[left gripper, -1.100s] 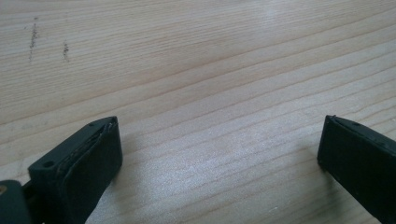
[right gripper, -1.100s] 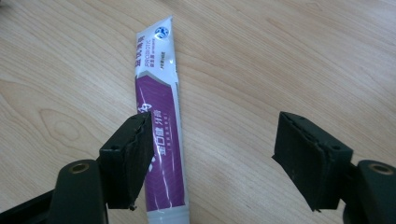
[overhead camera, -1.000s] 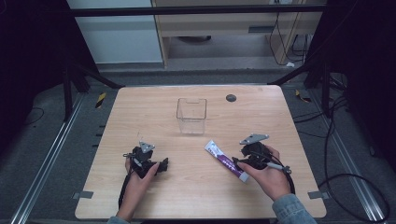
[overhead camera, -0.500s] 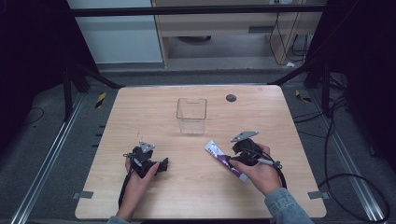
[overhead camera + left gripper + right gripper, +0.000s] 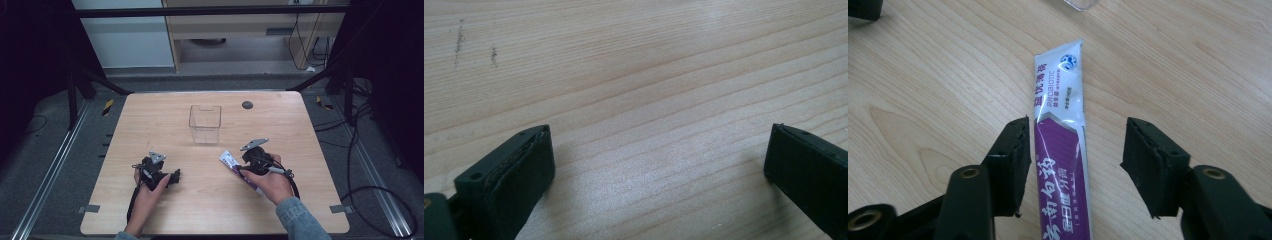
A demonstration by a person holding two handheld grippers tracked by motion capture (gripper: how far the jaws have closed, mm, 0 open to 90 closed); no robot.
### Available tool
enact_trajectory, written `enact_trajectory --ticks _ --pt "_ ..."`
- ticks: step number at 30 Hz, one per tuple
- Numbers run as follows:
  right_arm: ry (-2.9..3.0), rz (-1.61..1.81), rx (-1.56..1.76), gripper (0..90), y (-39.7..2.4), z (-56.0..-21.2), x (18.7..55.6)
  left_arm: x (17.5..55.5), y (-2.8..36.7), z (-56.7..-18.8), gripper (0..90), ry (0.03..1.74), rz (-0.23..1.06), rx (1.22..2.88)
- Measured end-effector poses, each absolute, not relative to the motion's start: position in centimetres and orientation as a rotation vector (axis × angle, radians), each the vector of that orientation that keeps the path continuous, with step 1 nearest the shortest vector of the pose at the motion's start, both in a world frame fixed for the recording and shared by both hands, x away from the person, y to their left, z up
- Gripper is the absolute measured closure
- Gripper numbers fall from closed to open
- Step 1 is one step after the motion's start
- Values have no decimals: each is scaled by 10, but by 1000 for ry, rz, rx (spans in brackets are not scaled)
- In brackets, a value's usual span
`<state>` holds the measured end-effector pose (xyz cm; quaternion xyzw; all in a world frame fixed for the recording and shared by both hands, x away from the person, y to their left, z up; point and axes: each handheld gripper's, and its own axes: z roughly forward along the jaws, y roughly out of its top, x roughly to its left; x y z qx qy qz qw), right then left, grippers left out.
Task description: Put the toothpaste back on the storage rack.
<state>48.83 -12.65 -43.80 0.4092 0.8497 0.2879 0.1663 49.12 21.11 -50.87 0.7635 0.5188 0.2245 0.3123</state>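
A: The toothpaste tube (image 5: 1060, 145) is seen flat on the table (image 5: 310, 150), near the clear container (image 5: 205, 123) but apart from it. The right gripper (image 5: 1075, 160) straddles the tube; its jaws have just been closing and stand half-wide — one pad is just beside the tube's edge, the other is well clear. Nothing is held yet.

B: Risk noted: the tube sits off-centre between the jaws, so it could be pushed sideways or twisted before both pads bite. A flat, glossy tube pinched across its width may also buckle or slip out when lifted.

A: The left gripper (image 5: 659, 165) is set wide open over bare wood.

B: Hidden: the tube's cap end is cut off below the right gripper view — in the high view it is covered by the hand (image 5: 270, 182).
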Motion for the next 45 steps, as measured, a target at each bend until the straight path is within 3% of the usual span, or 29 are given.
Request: enact_trajectory --ticks 26,45 --pt "2473 792 1165 439 -110 -452 497 491 211 -509 0 1367 592 2016" --pt "2525 694 1189 477 -97 -461 512 491 211 -509 0 1367 592 2016"
